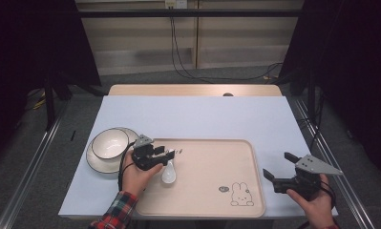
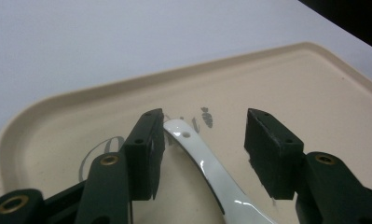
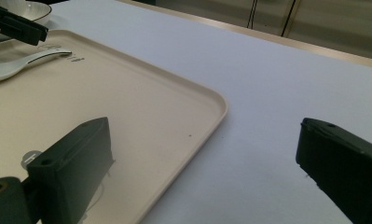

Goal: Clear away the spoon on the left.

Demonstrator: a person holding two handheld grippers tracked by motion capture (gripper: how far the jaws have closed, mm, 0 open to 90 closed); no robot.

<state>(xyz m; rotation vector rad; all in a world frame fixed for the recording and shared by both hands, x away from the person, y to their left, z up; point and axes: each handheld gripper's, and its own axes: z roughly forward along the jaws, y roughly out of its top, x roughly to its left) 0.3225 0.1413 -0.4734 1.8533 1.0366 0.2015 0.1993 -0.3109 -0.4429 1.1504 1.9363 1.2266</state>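
Note:
A white ceramic spoon [image 1: 169,173] lies on the beige tray [image 1: 207,191], near its left end. My left gripper [image 1: 168,156] is open low over the spoon's handle. In the left gripper view the handle [image 2: 207,168] runs between the jaws, close against the left one, with a wide gap to the right one. My right gripper [image 1: 280,165] is open with nothing between its jaws, above the table just off the tray's right edge. In the right gripper view it [image 3: 204,140] straddles the tray's rim [image 3: 218,105], and the spoon [image 3: 25,60] lies far off.
A white bowl [image 1: 110,142] stands on a plate [image 1: 98,163] left of the tray, on the pale table [image 1: 202,117]. A bunny drawing [image 1: 241,194] marks the tray's near right corner. Beyond the table, cables trail on the floor.

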